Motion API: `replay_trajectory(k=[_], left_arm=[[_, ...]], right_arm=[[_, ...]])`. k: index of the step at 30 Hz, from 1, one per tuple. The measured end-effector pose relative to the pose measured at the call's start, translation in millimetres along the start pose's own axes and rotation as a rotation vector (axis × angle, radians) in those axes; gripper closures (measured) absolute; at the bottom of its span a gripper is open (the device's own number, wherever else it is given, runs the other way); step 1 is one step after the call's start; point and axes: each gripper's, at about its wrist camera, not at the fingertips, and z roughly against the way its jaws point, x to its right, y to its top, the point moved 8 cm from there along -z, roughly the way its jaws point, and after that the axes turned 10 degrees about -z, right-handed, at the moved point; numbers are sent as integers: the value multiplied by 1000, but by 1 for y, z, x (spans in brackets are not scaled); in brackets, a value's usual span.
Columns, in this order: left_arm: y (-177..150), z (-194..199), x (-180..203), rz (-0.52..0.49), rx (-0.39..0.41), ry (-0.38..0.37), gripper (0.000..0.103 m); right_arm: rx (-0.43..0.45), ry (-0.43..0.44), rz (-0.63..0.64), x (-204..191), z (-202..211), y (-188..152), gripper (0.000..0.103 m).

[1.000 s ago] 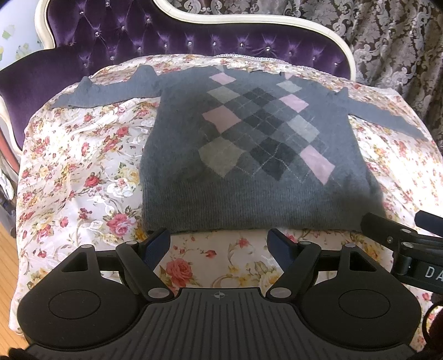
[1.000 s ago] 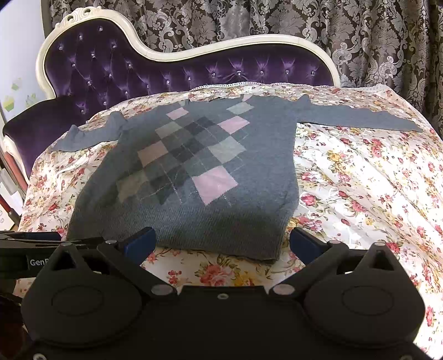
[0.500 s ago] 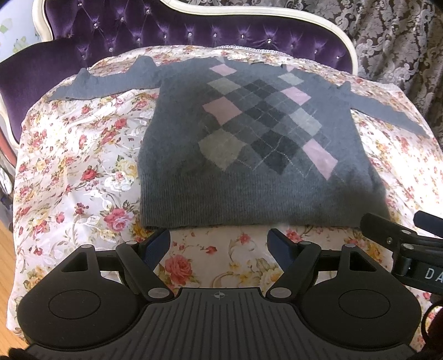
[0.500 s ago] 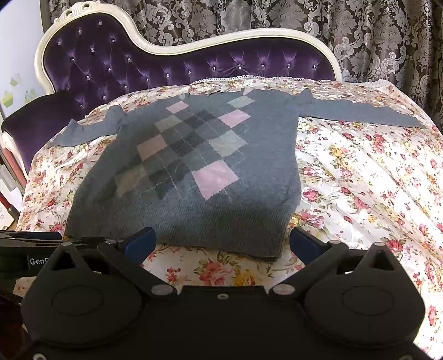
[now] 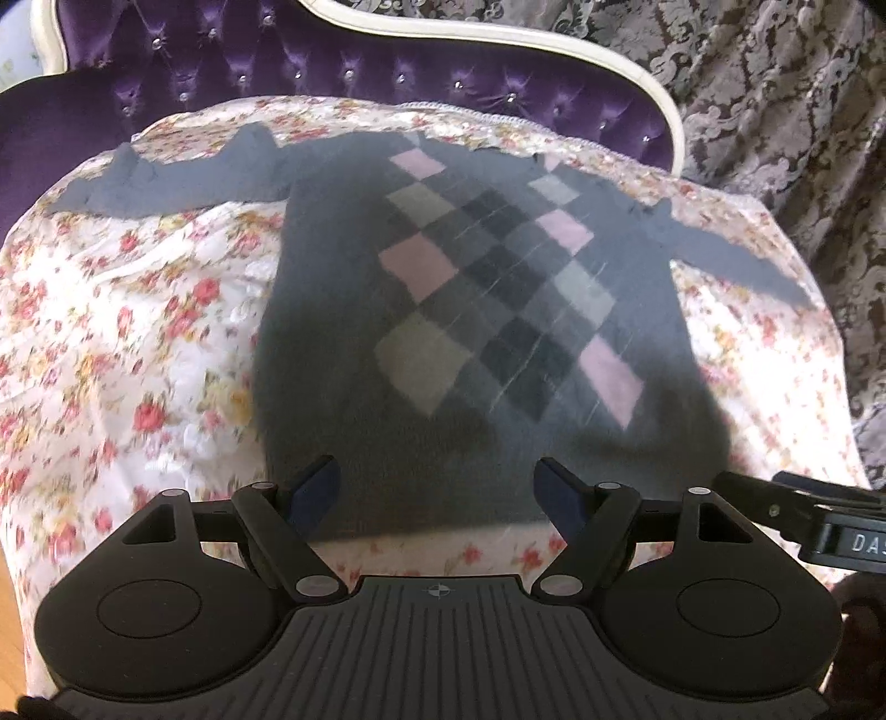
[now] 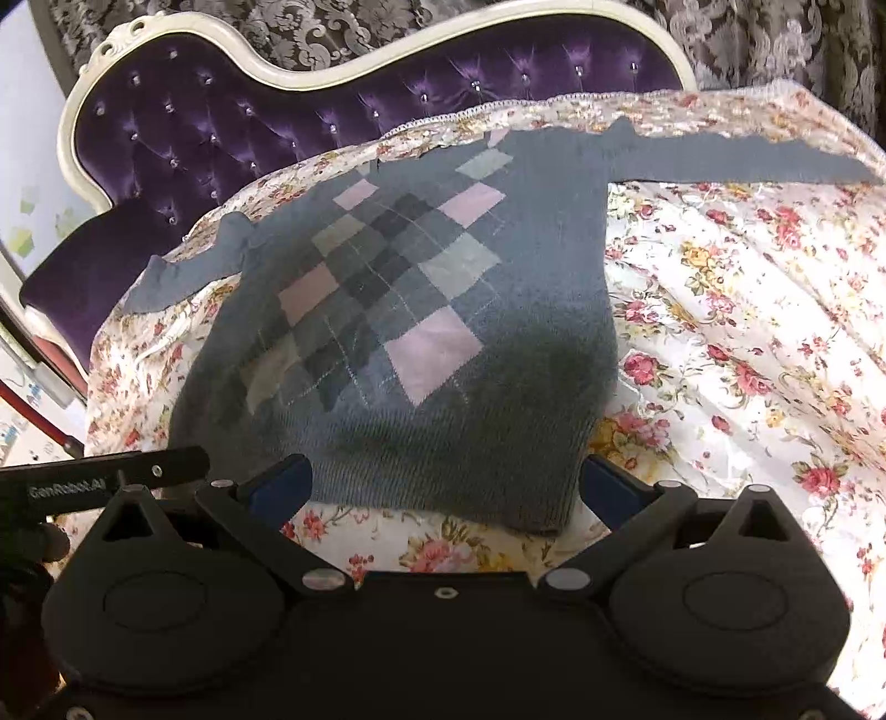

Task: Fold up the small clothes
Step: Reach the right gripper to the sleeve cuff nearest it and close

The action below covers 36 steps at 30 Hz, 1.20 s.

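A small grey sweater (image 5: pixel 343 332) (image 6: pixel 542 266) with a pink, grey and dark diamond pattern lies flat, front up, on a floral cloth (image 5: pixel 138 343) (image 6: pixel 747 332), both sleeves spread out sideways. My left gripper (image 5: pixel 437 487) is open above the sweater's bottom hem, nothing between its blue pads. My right gripper (image 6: pixel 443 482) is open too, wide jaws straddling the hem near its right corner, without touching it as far as I can see. The right gripper's body (image 5: pixel 819 520) shows at the left wrist view's right edge; the left gripper's body (image 6: pixel 99 476) shows at the right wrist view's left edge.
The floral cloth covers a purple tufted sofa (image 6: pixel 221 144) with a cream carved frame (image 5: pixel 554 44). Patterned dark curtains (image 5: pixel 775 111) hang behind. Wooden floor (image 5: pixel 11 609) shows at the lower left, and shelves or clutter (image 6: pixel 22 387) stand left of the sofa.
Both grippers have moved forward over the sweater's hem, which now sits between the fingertips instead of beyond them. The left wrist view is blurred by motion. Jaws stay equally wide.
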Motion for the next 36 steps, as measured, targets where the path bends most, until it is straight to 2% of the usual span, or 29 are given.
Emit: replay_trajectory(k=[8, 15, 20, 30, 32, 34, 36], left_arm=[[54, 8, 0, -115, 90, 90, 27], [93, -5, 4, -115, 153, 133, 27], [114, -26, 10, -154, 191, 192, 27], [119, -90, 13, -120, 142, 183, 27], [115, -103, 11, -118, 125, 194, 27], [111, -116, 9, -115, 104, 203, 27], [105, -128, 7, -113, 81, 209, 27]], right_arm=[[-60, 88, -58, 6, -1, 35, 1], [-41, 119, -129, 35, -5, 86, 1], [18, 41, -155, 74, -16, 127, 1], [238, -166, -164, 185, -48, 204, 1], [262, -188, -183, 211, -55, 221, 6], [267, -187, -195, 234, -64, 236, 20], [266, -195, -225, 256, -71, 249, 29]])
